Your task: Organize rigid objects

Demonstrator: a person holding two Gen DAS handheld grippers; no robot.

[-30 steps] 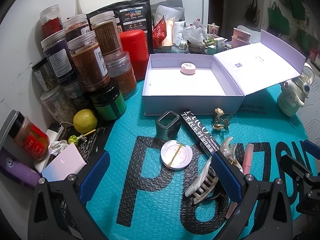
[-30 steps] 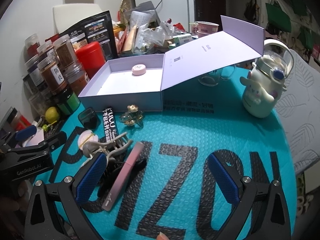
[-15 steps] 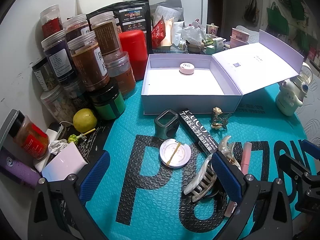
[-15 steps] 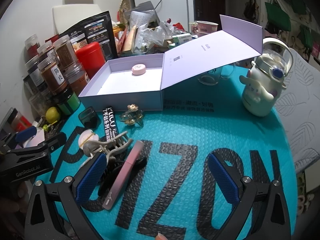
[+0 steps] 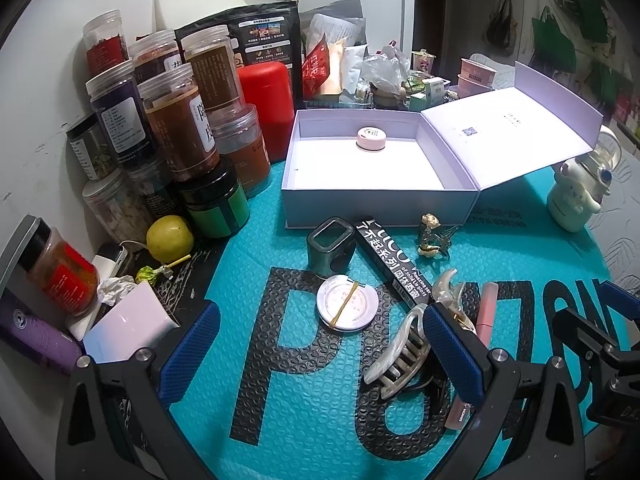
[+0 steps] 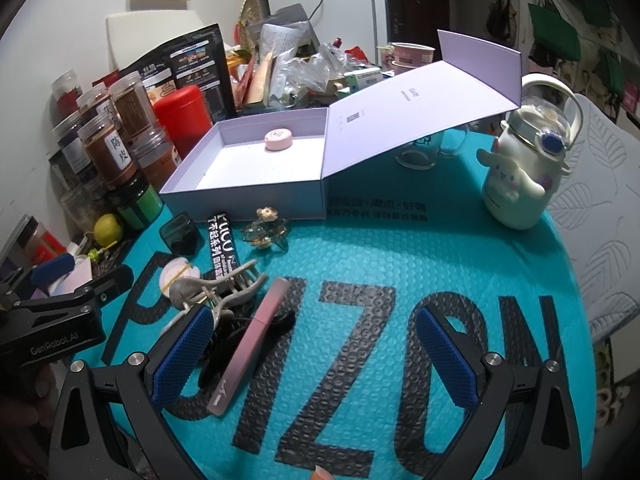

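An open lilac box (image 5: 376, 208) (image 6: 240, 204) holds a pink round case (image 5: 371, 137) (image 6: 278, 139). On the teal mat in front lie a dark green square cap (image 5: 330, 245), a black labelled stick box (image 5: 394, 266), a white round tin with a rubber band (image 5: 347, 307), a gold ornament (image 5: 432, 236) (image 6: 266, 230), a pearl hair claw (image 5: 404, 356) (image 6: 216, 284) and a pink tube (image 6: 252, 340). My left gripper (image 5: 320, 356) is open and empty, low over the mat near the tin. My right gripper (image 6: 316, 364) is open and empty beside the pink tube.
Spice jars (image 5: 176, 120), a red canister (image 5: 266, 104) and a lime (image 5: 170, 238) crowd the left. A white character bottle (image 6: 520, 176) stands right. The box lid (image 6: 420, 104) leans open to the right. Clutter fills the back.
My left gripper has drawn back slightly, so the objects sit a little farther away. The right gripper has barely moved. Nothing was grasped.
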